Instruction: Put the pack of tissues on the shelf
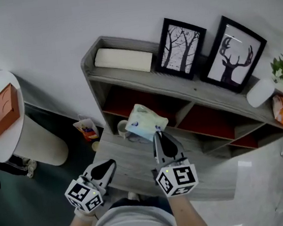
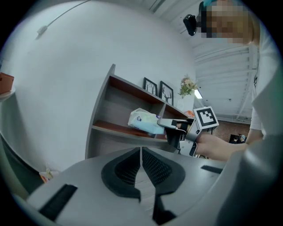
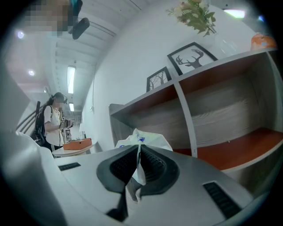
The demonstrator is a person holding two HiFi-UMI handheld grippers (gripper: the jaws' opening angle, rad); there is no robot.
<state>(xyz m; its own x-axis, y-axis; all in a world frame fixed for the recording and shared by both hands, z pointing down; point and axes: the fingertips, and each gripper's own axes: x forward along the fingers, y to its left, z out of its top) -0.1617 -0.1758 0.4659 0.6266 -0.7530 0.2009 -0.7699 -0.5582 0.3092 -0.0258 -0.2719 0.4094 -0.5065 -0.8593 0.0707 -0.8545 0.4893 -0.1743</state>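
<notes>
Pack of tissues (image 1: 145, 122): pale wrapper, held in the air before the left middle opening of the shelf (image 1: 179, 86). Right gripper (image 1: 159, 135): jaws pinched on the pack's wrapper edge. Left gripper (image 1: 106, 166): jaws pressed together, nothing between, lower left of the right one.

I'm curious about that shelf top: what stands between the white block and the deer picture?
The tree picture, in a black frame, stands between the white block and the deer picture; the head view shows it.
</notes>
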